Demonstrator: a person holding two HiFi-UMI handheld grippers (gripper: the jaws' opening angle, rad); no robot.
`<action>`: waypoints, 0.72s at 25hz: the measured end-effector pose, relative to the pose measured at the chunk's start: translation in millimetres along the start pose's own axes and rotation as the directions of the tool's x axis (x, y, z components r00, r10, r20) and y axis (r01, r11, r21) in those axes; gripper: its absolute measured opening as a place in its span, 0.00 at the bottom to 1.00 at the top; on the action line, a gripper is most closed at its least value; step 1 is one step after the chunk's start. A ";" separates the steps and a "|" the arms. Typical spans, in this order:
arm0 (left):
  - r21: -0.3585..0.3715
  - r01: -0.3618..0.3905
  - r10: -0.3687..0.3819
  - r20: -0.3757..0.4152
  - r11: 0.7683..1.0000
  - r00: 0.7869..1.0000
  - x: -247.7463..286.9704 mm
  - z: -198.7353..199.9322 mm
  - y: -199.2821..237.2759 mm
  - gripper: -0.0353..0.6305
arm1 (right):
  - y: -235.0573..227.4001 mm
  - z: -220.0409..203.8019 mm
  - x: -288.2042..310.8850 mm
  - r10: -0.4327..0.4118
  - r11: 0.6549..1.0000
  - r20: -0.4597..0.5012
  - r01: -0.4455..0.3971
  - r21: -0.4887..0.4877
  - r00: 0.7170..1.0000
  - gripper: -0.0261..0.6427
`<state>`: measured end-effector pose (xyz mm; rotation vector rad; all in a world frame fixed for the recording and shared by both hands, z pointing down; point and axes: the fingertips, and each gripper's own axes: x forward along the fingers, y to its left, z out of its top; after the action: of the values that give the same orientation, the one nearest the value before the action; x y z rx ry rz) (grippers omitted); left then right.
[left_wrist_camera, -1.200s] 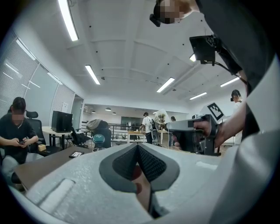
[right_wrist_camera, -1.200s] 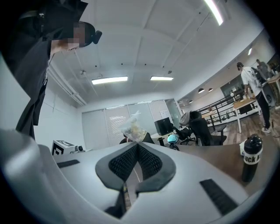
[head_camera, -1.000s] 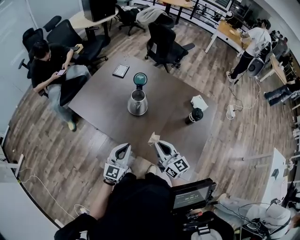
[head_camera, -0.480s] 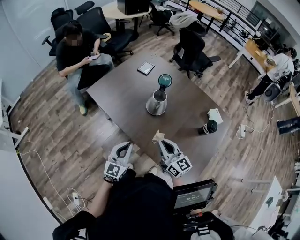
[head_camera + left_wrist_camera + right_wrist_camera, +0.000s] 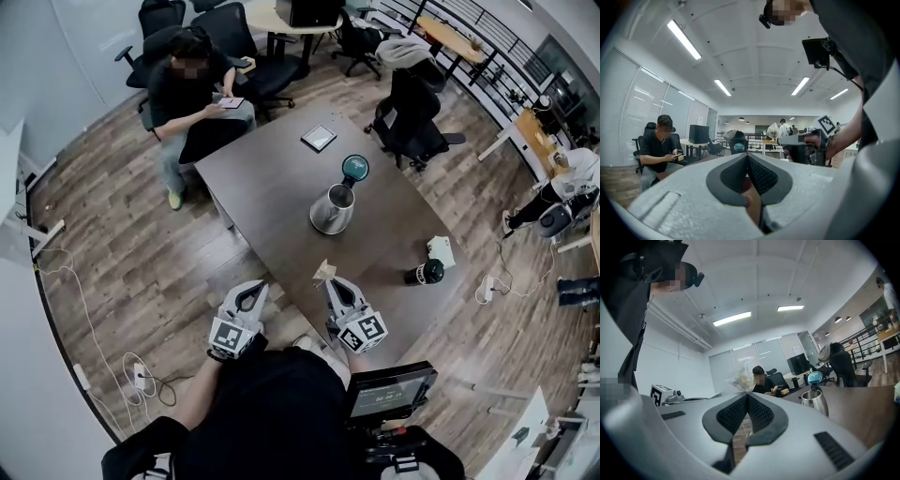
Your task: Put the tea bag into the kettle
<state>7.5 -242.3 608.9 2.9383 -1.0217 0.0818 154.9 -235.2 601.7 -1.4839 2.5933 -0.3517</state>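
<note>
**Tea bag held at the table's near edge, kettle open farther on**

The right gripper has its jaws closed at the tips on the tea bag, which stands up above the jaw tips as a pale, crumpled pouch. In the head view the right gripper is over the near edge of the table, and the tea bag sticks out just past its tips.

The left gripper has its jaws pressed together with nothing between them. In the head view the left gripper is beside the right one, apart from it and over the wooden floor off the table's edge.

The kettle stands upright near the middle of the table, well apart from the tea bag and beyond it. Its teal lid is tipped open on the far side, and the mouth is uncovered. In the right gripper view the kettle lies to the right of the jaw line.

To the right of the kettle, a black cup and a white box sit close together near the table's right edge. A tablet lies flat near the far edge.

A seated person is at the far left corner, looking down at a phone.
</note>
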 end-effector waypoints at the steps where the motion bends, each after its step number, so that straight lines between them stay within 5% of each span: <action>1: 0.003 0.000 0.000 0.000 1.000 1.000 -1.1 1.3 -0.4 0.04 | -2.6 -1.1 1.1 -0.001 1.000 -0.004 0.001 0.006 1.000 0.05; 11: -0.009 -0.036 0.036 0.010 0.999 0.999 -12.2 0.7 -0.5 0.04 | -51.3 11.1 30.5 0.023 0.994 -0.012 -0.021 0.104 1.000 0.05; 18: 0.001 -0.071 0.071 0.009 0.997 0.997 -22.4 0.5 7.4 0.04 | -93.4 49.4 67.9 0.040 0.999 -0.013 -0.040 0.000 0.999 0.05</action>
<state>-14.6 -234.3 607.2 2.9064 -1.1275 0.0704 209.4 -346.0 578.9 -1.4319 2.6291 -0.3568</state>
